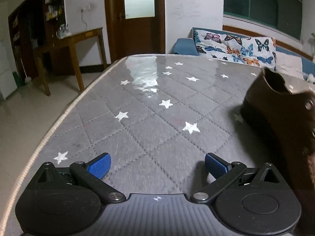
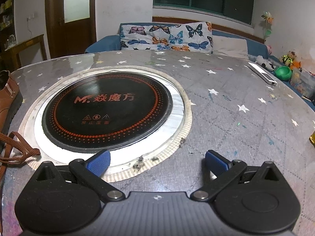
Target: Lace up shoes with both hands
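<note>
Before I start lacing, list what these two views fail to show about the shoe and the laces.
- Brown shoe, left wrist view: toe and most eyelets cut off by the right edge; motion blur softens the rest.
- Same shoe, right wrist view: only the heel end shows; the left edge cuts off the rest.
- Brown lace, right wrist view: runs off the left edge, so its ends and threading cannot be told.
</note>
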`<state>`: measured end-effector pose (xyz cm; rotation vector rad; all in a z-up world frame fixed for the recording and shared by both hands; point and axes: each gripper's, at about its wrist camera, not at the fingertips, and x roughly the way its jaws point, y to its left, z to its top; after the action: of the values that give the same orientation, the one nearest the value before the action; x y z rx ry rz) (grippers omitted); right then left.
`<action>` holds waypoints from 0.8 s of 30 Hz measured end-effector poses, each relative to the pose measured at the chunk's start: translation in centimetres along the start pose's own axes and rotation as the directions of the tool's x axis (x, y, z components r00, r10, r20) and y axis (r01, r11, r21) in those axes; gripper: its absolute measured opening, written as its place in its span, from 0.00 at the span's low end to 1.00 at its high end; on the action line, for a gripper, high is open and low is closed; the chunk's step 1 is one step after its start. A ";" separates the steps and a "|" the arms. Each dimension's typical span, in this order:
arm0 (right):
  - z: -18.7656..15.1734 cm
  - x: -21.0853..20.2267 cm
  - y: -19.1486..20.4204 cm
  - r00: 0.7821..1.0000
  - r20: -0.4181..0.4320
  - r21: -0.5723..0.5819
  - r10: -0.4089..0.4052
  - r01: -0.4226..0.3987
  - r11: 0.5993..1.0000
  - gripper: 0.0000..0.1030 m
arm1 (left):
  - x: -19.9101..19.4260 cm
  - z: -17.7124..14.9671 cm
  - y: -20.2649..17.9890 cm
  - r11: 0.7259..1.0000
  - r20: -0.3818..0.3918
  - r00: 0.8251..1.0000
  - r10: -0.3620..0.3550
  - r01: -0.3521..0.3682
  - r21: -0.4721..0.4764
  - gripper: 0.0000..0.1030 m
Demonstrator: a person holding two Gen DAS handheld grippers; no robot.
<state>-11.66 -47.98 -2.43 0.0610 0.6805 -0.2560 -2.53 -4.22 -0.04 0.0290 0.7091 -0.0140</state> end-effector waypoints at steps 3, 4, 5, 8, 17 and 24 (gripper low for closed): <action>0.0 0.0 -0.1 1.000 0.000 0.001 0.001 -0.001 1.000 1.00 | 0.4 0.1 0.3 1.000 0.013 1.000 -0.004 0.004 -0.003 1.00; -0.1 0.0 -0.1 1.000 0.000 0.002 0.002 -0.002 1.000 1.00 | 0.5 0.2 0.3 1.000 0.014 1.000 -0.005 0.005 -0.002 1.00; -0.1 0.0 -0.2 1.000 0.000 0.002 0.002 -0.002 1.000 1.00 | 0.5 0.1 0.2 1.000 0.015 1.000 -0.004 0.004 0.000 1.00; -0.2 -0.1 -0.4 1.000 0.001 0.004 0.003 -0.003 1.000 1.00 | 0.4 0.1 0.2 1.000 0.017 1.000 -0.004 0.004 0.001 1.00; -0.6 -0.3 -1.5 1.000 0.002 0.005 0.005 -0.005 1.000 1.00 | 0.3 0.4 0.2 1.000 0.013 1.000 -0.006 0.006 0.000 1.00; -0.9 -0.5 -2.4 1.000 0.002 0.007 0.006 -0.006 1.000 1.00 | 0.3 0.4 0.3 1.000 0.015 1.000 -0.006 0.006 0.000 1.00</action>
<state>-13.20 -50.08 -2.71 0.0689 0.6770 -0.2528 -2.04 -3.94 0.11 0.0263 0.6947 -0.0202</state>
